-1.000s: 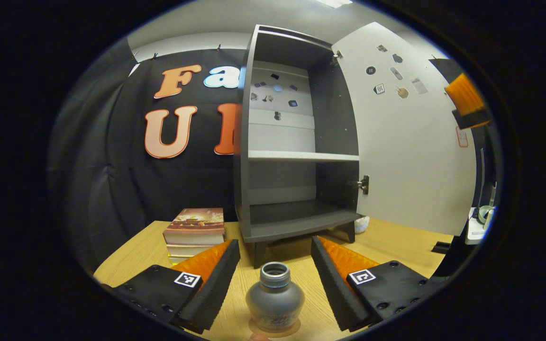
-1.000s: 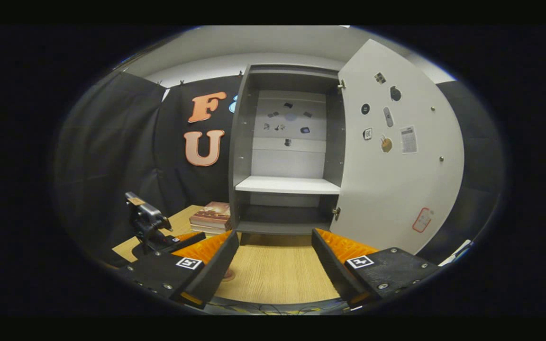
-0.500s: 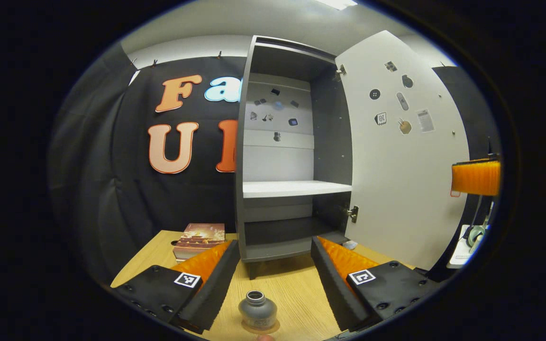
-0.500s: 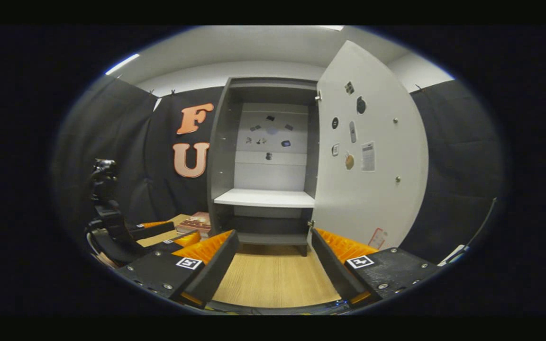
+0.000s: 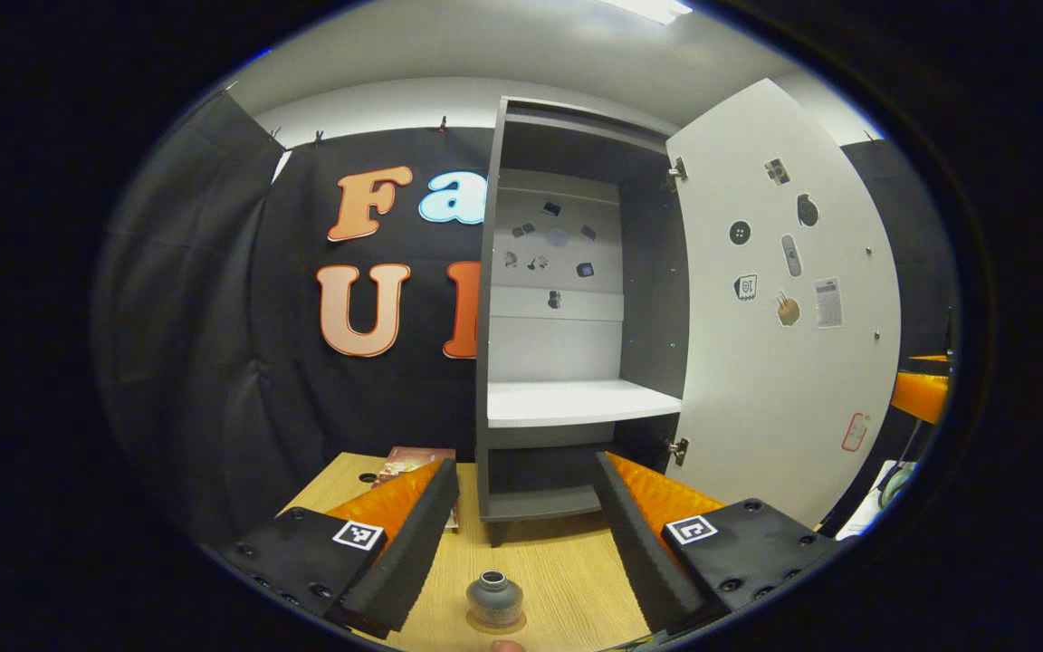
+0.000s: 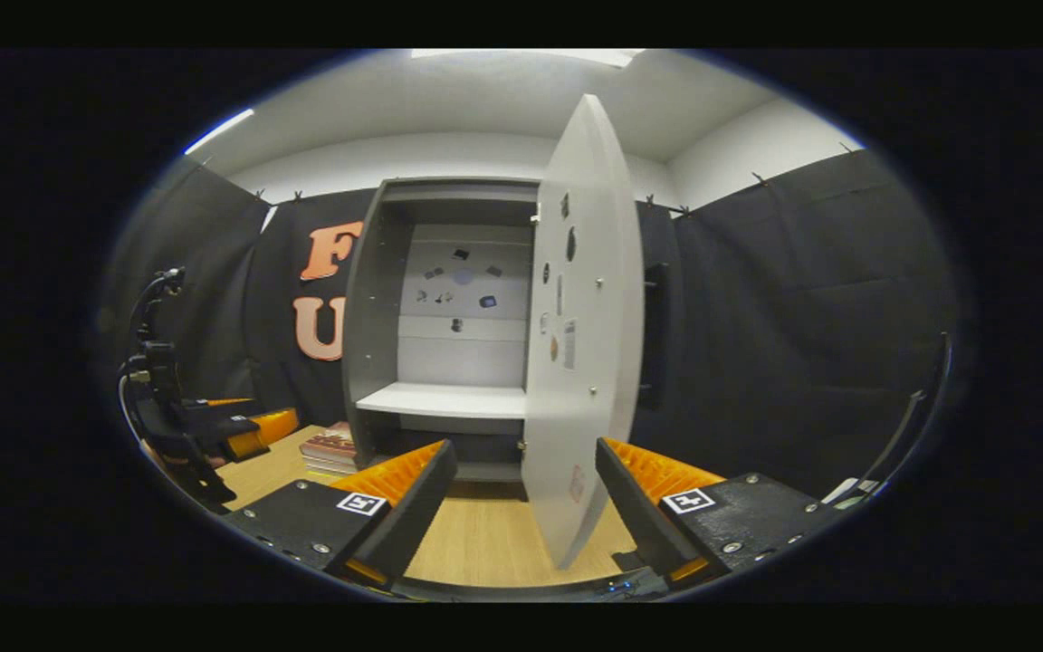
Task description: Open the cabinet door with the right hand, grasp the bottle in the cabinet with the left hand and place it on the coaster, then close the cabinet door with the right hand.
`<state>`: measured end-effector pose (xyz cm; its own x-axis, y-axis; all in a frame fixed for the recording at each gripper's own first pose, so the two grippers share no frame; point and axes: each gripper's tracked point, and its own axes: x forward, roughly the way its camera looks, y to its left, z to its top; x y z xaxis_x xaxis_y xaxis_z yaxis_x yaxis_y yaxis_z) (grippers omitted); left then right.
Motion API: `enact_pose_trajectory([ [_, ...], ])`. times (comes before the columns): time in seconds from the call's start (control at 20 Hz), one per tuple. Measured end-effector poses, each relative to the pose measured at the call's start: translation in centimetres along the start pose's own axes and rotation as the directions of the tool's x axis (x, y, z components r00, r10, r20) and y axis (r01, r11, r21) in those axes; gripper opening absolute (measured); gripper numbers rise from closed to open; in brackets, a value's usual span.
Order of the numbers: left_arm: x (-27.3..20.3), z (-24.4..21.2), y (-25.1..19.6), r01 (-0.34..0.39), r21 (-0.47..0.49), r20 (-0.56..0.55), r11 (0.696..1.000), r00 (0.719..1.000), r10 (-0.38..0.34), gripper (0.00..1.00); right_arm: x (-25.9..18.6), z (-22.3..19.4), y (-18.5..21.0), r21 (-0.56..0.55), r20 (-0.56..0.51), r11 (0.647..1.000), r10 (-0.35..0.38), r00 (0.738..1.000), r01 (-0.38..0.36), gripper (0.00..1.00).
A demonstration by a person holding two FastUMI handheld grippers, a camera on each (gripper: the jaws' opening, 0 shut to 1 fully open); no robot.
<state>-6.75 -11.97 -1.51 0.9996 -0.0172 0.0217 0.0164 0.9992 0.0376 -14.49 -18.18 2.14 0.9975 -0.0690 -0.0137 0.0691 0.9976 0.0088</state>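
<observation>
A small grey bottle (image 5: 495, 598) stands upright on a round coaster (image 5: 497, 624) on the wooden table (image 5: 567, 570). My left gripper (image 5: 526, 471) is open and drawn back from the bottle, nothing between its fingers. The grey cabinet (image 5: 576, 417) stands behind with its white door (image 5: 784, 308) swung wide open. In the right gripper view the door (image 6: 585, 362) appears almost edge-on, close in front of my open right gripper (image 6: 526, 453); its lower edge falls between the fingers without touching them. The cabinet's shelves (image 6: 440, 398) are bare.
A stack of books (image 5: 413, 457) lies left of the cabinet, also seen as books (image 6: 331, 445). The left gripper (image 6: 214, 426) and its holder are at the far left of the right gripper view. A dark handle (image 6: 657, 335) sits on the door's outer face.
My left gripper has pulled back from the bottle, which now looks smaller and farther. My right gripper has swung right, around toward the door's free edge, so the door appears edge-on.
</observation>
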Motion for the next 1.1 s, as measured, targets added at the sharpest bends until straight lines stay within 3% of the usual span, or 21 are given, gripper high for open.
enact_pose_trajectory([
  [0.3,0.3,1.7,-1.1,0.015,-0.001,0.012,1.000,1.000,-0.015,0.98,-0.3,1.4,-9.0,-0.009,0.012,0.979,-0.201,0.979,0.202,0.95],
  [0.45,0.5,2.2,-1.5,0.015,0.008,0.024,1.000,1.000,-0.015,0.97,0.6,2.1,-11.6,0.004,0.018,0.967,-0.255,0.967,0.255,0.94],
  [0.75,1.0,2.7,-0.9,0.006,-0.011,0.037,1.000,0.999,-0.006,0.97,2.7,2.9,-10.1,0.011,0.025,0.981,-0.192,0.981,0.192,0.94],
  [0.85,1.2,2.5,-0.3,-0.005,-0.022,0.033,1.000,0.999,0.006,0.97,3.0,3.2,-9.5,-0.012,0.047,0.983,-0.181,0.982,0.181,0.86],
  [0.9,1.0,2.3,0.1,-0.008,-0.020,0.023,1.000,1.000,0.009,0.98,2.9,3.4,-9.0,-0.014,0.051,0.985,-0.173,0.984,0.174,0.94],
  [0.95,1.0,2.1,0.5,-0.013,-0.014,0.014,1.000,1.000,0.013,0.97,2.9,3.3,-8.4,-0.004,0.047,0.987,-0.157,0.986,0.158,0.94],
  [1.0,0.9,1.9,0.8,-0.017,-0.011,0.014,1.000,1.000,0.017,0.97,2.8,3.3,-7.6,0.022,0.039,0.991,-0.131,0.991,0.131,0.85],
  [1.1,0.9,1.9,1.2,-0.024,-0.011,0.012,1.000,1.000,0.024,0.98,2.9,3.1,-6.1,0.081,0.028,0.993,-0.086,0.996,0.084,0.81],
])
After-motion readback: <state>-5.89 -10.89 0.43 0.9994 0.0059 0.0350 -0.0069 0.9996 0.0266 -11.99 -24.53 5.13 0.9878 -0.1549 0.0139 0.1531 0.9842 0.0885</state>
